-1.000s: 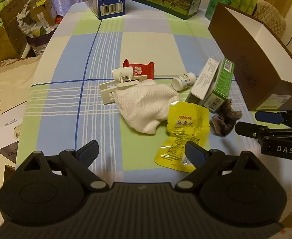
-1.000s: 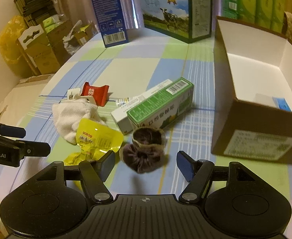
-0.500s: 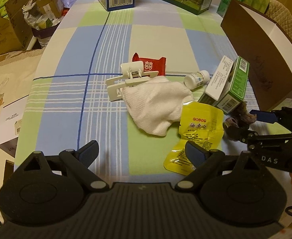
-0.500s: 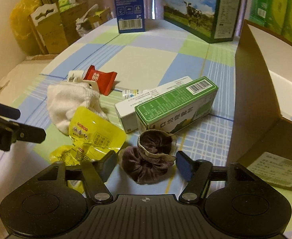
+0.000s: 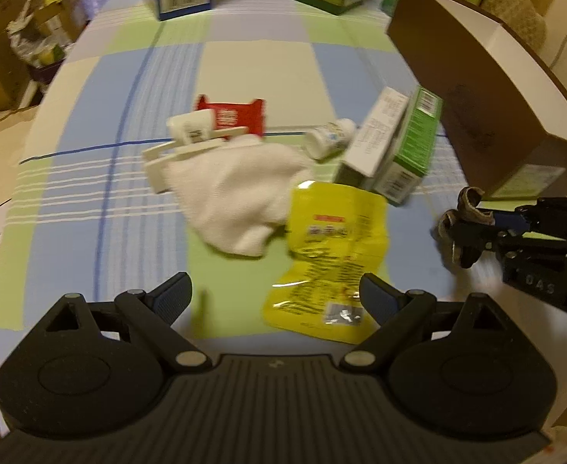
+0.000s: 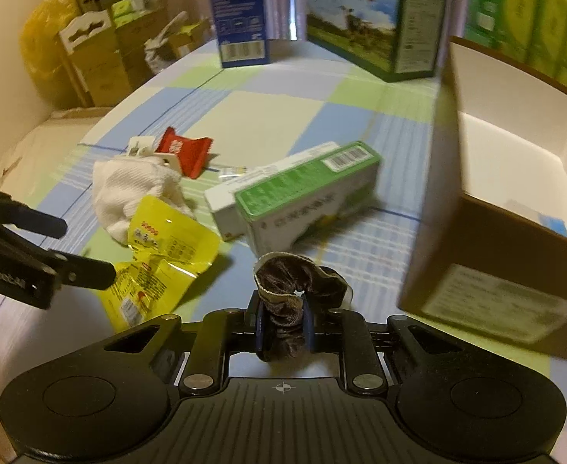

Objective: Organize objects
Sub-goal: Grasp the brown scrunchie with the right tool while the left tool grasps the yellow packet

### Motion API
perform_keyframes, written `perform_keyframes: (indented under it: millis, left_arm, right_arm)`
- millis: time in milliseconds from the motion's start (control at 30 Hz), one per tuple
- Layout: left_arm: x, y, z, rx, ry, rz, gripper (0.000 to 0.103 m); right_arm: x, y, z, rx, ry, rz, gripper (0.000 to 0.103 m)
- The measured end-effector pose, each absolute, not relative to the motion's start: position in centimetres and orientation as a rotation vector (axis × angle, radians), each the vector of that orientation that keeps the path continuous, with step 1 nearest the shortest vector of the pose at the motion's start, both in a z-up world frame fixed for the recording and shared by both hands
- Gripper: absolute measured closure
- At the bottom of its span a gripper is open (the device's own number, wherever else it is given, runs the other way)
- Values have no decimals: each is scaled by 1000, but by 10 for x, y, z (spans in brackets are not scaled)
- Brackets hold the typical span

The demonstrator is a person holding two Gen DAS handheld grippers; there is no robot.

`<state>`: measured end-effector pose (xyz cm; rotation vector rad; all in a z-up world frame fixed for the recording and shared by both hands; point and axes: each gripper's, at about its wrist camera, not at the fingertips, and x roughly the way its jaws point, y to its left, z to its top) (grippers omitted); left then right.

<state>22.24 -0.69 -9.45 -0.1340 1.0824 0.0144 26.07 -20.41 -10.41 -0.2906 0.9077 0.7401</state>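
My right gripper (image 6: 283,324) is shut on a dark brown scrunchie (image 6: 295,282), held just above the tablecloth; the same scrunchie (image 5: 467,208) shows at the right gripper's tips in the left wrist view. My left gripper (image 5: 275,294) is open over the near end of a yellow snack pouch (image 5: 330,255), nothing between its fingers. Behind lie a white cloth (image 5: 237,193), a white clip (image 5: 183,143), a red packet (image 5: 237,116), a small white bottle (image 5: 330,139) and a white box with a green box (image 5: 407,150). An open brown cardboard box (image 6: 515,178) stands right.
A blue carton (image 6: 241,11) and a cow-print carton (image 6: 368,15) stand at the table's far end, green cartons (image 6: 527,11) behind the brown box. Cardboard boxes and bags (image 6: 90,54) crowd the floor on the left. The checked tablecloth (image 5: 252,62) shows bare beyond the pile.
My right gripper went from open around the scrunchie to shut on it and lifted it slightly. The left gripper moved closer over the yellow pouch.
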Motion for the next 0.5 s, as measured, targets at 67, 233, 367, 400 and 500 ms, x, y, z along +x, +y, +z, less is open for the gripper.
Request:
perform_keyframes:
  millis: [67, 233, 367, 400, 500]
  left_arm:
    - [225, -14, -97, -134, 1082, -6, 11]
    - [234, -31, -107, -111, 1083, -41, 11]
    - [241, -43, -114, -83, 1072, -52, 11]
    - [243, -45, -117, -72, 1072, -48, 13]
    - [249, -48, -123, -65, 1075, -40, 19]
  right_arm:
    - [260, -214, -101, -270, 915, 722, 87]
    - [258, -240, -95, -227, 934, 673, 87]
    - [256, -260, -92, -189, 946, 636, 87]
    - [256, -266, -91, -175, 950, 628, 87]
    - [256, -277, -89, -153, 952, 605, 87]
